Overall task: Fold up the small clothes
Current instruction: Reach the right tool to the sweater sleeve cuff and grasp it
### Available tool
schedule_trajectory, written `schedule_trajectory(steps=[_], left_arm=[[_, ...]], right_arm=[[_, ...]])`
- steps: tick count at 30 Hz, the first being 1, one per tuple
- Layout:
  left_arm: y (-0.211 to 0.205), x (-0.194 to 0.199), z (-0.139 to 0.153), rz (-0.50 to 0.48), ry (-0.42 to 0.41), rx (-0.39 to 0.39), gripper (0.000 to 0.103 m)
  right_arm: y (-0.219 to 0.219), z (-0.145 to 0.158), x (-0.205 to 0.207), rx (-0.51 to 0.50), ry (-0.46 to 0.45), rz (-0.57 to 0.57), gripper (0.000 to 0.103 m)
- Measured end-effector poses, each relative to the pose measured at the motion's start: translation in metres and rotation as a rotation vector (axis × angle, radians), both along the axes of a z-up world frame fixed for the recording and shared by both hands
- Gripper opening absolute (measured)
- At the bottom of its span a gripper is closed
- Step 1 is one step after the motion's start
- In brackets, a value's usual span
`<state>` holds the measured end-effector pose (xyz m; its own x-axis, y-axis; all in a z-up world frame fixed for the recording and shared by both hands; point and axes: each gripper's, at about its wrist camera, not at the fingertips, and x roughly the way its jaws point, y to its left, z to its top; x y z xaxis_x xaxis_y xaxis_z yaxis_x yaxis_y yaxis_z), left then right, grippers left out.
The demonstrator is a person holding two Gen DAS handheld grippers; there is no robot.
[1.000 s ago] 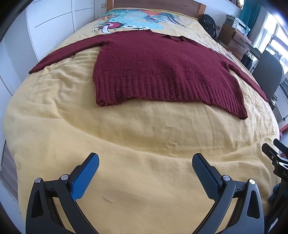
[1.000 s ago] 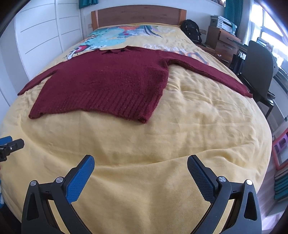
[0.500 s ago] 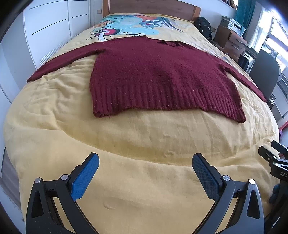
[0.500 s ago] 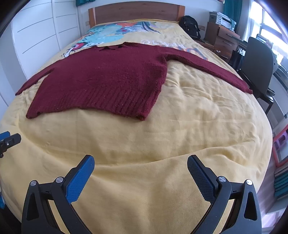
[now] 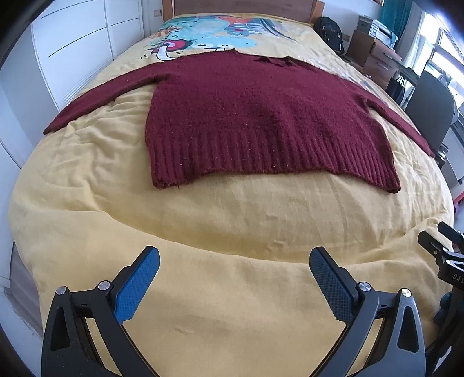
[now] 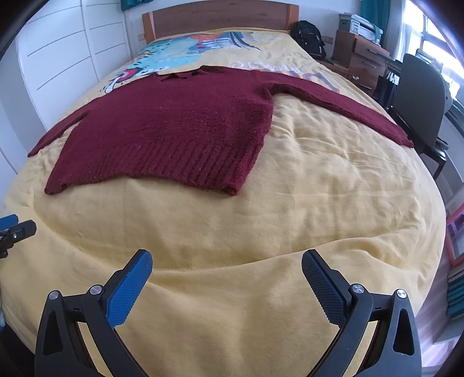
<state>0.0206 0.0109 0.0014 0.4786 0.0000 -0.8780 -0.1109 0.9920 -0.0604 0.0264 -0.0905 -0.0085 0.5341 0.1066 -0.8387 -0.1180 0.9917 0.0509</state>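
A bed [image 5: 232, 290] covered by a rumpled yellow duvet [image 6: 319, 179] carries everything here. A maroon knitted sweater [image 5: 261, 116] lies flat on it toward the far half, sleeves spread out to left and right, ribbed hem toward the near end. Beyond the collar, a colourful cartoon print [image 6: 174, 55] marks the duvet, with a wooden headboard [image 6: 220, 14] at the far end.

**Bedroom around the bed**

Ahead lies a yellow bedspread [image 6: 319, 179] with a cartoon print, ending at a wooden headboard [image 6: 220, 14]. White wardrobe doors [image 6: 58, 58] stand left; a black backpack [image 6: 308, 39], wooden drawers [image 6: 362, 61] and dark chair [image 6: 417, 98] stand right.
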Motion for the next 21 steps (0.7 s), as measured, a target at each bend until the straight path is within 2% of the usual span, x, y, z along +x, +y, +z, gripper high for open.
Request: schedule_trajectory(steps=[12, 21], left_arm=[[0.001, 0.019, 0.014, 0.009, 0.024, 0.020, 0.102], [-0.002, 0.044, 0.018, 0.017, 0.048, 0.042, 0.102]], right_arm=[[-0.011, 0.008, 0.019, 0.089, -0.003, -0.033, 0.103], [-0.030, 0.019, 0.048, 0.117, -0.034, -0.080, 0.103]])
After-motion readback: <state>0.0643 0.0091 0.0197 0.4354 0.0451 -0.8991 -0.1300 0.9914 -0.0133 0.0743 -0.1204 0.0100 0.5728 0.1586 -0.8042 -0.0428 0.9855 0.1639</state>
